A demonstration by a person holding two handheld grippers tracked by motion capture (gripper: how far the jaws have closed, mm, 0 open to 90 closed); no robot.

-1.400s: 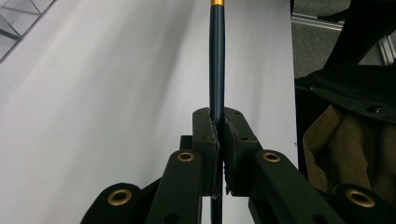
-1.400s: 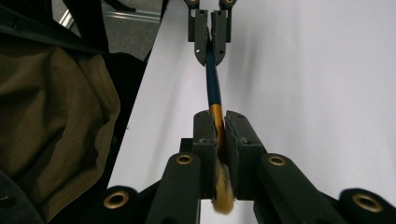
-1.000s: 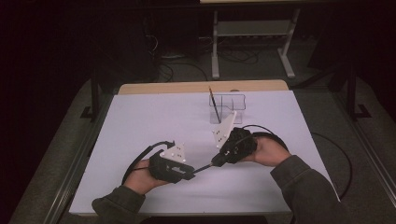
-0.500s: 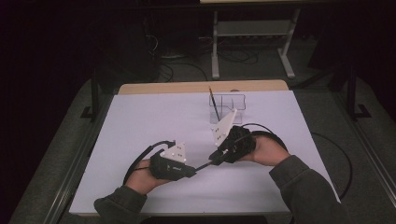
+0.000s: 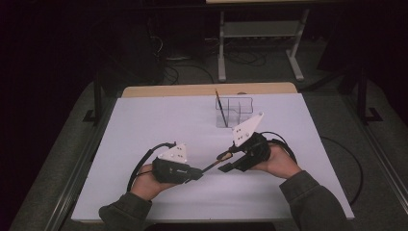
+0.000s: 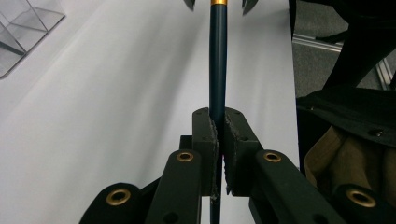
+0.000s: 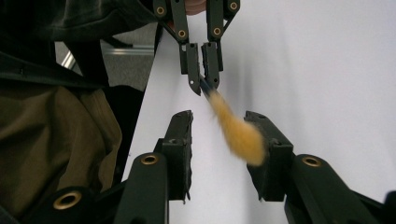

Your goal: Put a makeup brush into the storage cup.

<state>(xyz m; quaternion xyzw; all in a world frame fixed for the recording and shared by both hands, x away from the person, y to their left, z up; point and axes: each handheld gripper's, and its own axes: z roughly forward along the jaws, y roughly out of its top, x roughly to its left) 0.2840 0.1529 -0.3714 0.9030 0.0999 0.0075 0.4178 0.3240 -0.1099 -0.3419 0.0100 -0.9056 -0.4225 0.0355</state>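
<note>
Brush sits clamped in left gripper, bristles between right gripper's just-opened jaws.

Right tool: jaws have just been opening, no longer clamping the brush, whose bristles lie loose between them. Left tool: jaws closed fully onto the brush handle.

We watched from high above the table; each gripper camera looked closely along its jaws (facing one another), sharing the brush.

Paintbrush: dark blue handle, gold ferrule, tan bristle tuft; slanted above white table, handle clamped.
</note>
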